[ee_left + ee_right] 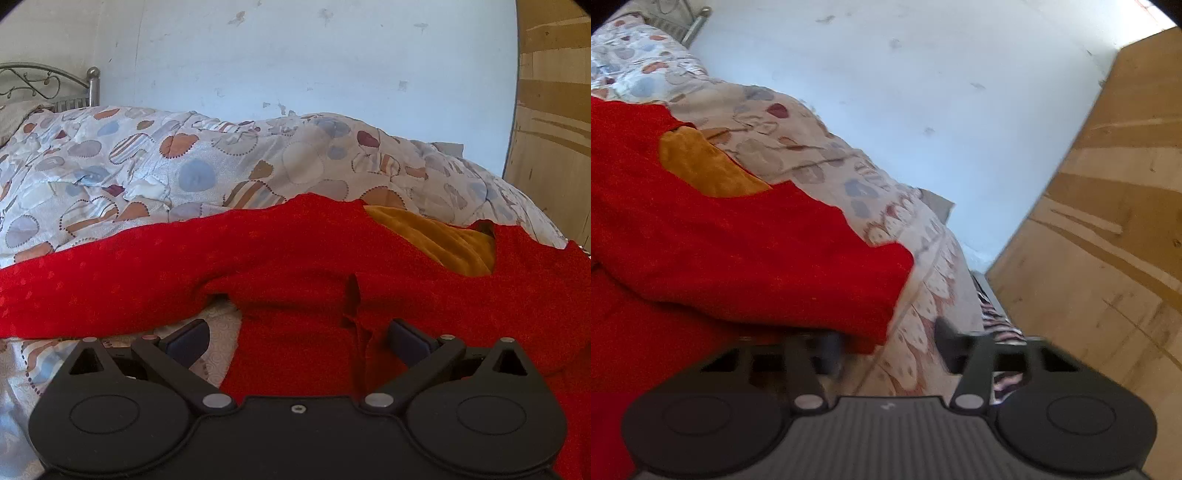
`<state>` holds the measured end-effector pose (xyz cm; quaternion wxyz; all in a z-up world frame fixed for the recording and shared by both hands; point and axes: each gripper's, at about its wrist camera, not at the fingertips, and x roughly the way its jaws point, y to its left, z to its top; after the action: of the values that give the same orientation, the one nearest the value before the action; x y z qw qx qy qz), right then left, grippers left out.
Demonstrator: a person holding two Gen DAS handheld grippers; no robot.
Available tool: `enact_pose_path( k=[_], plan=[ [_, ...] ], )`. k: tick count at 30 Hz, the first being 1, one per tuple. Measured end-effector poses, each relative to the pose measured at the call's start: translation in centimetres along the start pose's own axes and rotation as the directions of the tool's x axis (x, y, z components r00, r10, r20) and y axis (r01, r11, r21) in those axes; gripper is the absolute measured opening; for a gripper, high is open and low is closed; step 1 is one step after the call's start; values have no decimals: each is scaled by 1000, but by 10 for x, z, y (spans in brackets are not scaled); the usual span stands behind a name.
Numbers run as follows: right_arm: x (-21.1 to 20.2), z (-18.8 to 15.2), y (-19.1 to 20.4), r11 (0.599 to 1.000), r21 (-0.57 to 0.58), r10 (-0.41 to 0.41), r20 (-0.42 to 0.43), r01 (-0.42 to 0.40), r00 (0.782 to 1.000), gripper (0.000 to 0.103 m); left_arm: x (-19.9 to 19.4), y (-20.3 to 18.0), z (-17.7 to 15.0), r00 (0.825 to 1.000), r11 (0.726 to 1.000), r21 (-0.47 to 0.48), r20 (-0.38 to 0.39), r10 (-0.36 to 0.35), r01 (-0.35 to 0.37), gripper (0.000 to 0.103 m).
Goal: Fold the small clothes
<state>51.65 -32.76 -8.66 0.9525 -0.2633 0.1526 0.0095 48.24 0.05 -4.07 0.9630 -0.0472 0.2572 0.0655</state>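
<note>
I see a red knitted garment (295, 266) with long sleeves lying spread on the bed, over a quilted bedcover printed with blue, orange and striped round patches (166, 162). Through its neck opening shows a mustard-yellow soft lining or second cloth (443, 240); I cannot tell which of the two it is. One sleeve runs to the left and is cut off by the edge of the left wrist view.

My left gripper (295, 343) stands released, its two dark pads wide apart. The red cloth lies between them with a small vertical fold, but the pads do not press on it. The left pad is over the bedcover, the right pad over the red cloth.

In the right wrist view the picture is blurred. My right gripper (886, 354) also shows its fingers (945, 343) apart. The left finger is partly hidden under the cuff end of the red sleeve, so I cannot say if it touches the cloth; the right finger is over the bedcover, apart from the sleeve. Nothing is pinched between them as far as I can see.

Behind the bed is a pale blue-white wall with stains (295, 66), a grey metal bed headboard (48, 85) at the far left, and a brown wooden panel (1108, 221) at the right. A striped black-and-white cloth (1001, 325) near the panel is mostly hidden by the gripper.
</note>
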Motion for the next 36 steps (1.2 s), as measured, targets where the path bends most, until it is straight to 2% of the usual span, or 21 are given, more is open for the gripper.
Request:
enact_pose_path(
  k=[2, 4, 8, 10, 13, 18, 23, 24, 25, 26, 27, 30, 32, 33, 34, 36],
  plan=[
    [-2, 0, -5, 999, 47, 1, -17, 0, 1000, 15, -1, -2, 0, 1000, 1000, 6, 2, -3, 3, 102],
    [-8, -3, -19, 988, 157, 3, -30, 2, 1000, 14, -2, -5, 1, 1000, 1000, 13, 4, -12, 12, 103],
    [-11, -19, -47, 931, 365, 62, -99, -21, 993, 13, 3, -19, 0, 1000, 997, 69, -21, -20, 21, 103],
    [-7, -27, -55, 905, 425, 96, -116, -38, 989, 13, 7, -27, -3, 999, 994, 111, -36, -3, 7, 103],
    [2, -32, -57, 891, 451, 126, -145, -48, 981, 13, 12, -31, -8, 999, 990, 141, -51, 7, 0, 103],
    [-1, -37, -62, 869, 488, 158, -129, -76, 979, 14, 15, -18, -14, 997, 996, 72, -58, -40, 45, 103],
    [-16, -38, -66, 864, 500, 174, -179, -62, 968, 18, 15, -16, -18, 998, 997, 53, -47, -52, 55, 103],
    [-21, -38, -69, 860, 508, 173, -186, -56, 967, 26, 15, -17, -18, 998, 997, 54, -44, -51, 53, 103],
    [-24, -38, -72, 857, 514, 164, -192, -43, 968, 42, 15, -17, -18, 998, 997, 54, -43, -51, 53, 103],
    [-29, -38, -76, 849, 529, 144, -196, -19, 970, 48, 15, -17, -19, 998, 997, 53, -42, -52, 54, 103],
    [-33, -37, -81, 838, 546, 121, -191, 4, 974, 59, 15, -16, -19, 998, 997, 51, -42, -53, 56, 103],
    [-34, -29, -89, 815, 577, 58, -160, 46, 985, 75, 15, -15, -19, 998, 997, 49, -41, -56, 58, 103],
    [-25, -17, -89, 806, 591, 44, -123, 38, 991, 89, 15, -15, -19, 998, 997, 49, -40, -56, 58, 103],
    [-18, -11, -86, 812, 584, 42, -100, 24, 994, 96, 15, -15, -19, 998, 997, 49, -40, -56, 58, 103],
    [-11, -4, -80, 830, 557, 38, -79, 12, 996, 98, 15, -15, -20, 998, 997, 48, -40, -57, 59, 103],
    [10, 8, -65, 893, 449, 10, -72, 24, 997, 100, 15, -15, -20, 998, 997, 46, -39, -59, 60, 103]
  ],
)
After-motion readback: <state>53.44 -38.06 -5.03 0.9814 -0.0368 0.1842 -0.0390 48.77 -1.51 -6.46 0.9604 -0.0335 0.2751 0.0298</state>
